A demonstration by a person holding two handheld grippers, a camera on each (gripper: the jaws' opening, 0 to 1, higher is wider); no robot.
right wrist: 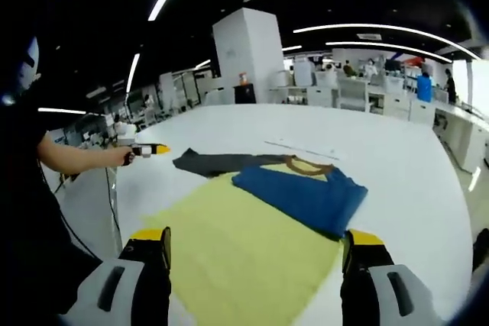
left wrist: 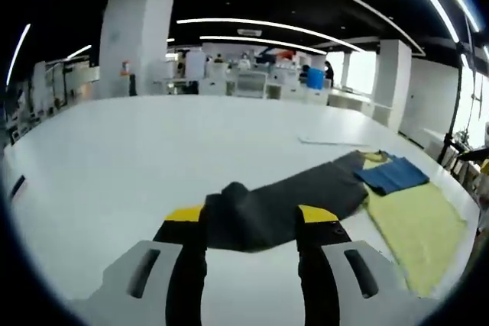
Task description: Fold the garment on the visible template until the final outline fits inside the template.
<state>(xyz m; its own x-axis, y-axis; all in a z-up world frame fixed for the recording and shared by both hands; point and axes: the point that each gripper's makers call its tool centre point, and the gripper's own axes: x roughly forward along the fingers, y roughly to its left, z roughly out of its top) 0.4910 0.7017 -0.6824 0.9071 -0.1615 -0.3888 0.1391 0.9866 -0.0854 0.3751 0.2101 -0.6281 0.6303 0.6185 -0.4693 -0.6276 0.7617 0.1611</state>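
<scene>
A yellow template sheet [right wrist: 229,242] [left wrist: 416,223] lies flat on the white table. A folded blue garment [right wrist: 302,195] [left wrist: 392,174] rests on its far part. A dark grey garment [left wrist: 283,200] [right wrist: 221,163] stretches off the template's edge onto bare table. My left gripper [left wrist: 251,215] stands open, and the grey garment's bunched end shows between its jaws. In the right gripper view the left gripper [right wrist: 150,150] is held by a person's hand just beside that end. My right gripper [right wrist: 256,242] is open over the template's near edge with nothing between its fingers.
The white table [left wrist: 153,150] is wide, with bare room left of the garments. A thin white sheet [left wrist: 336,140] lies beyond the template. A tan strip [right wrist: 309,166] shows at the blue garment's far edge. A person's arm [right wrist: 76,159] reaches in from the left. Office desks and pillars stand behind.
</scene>
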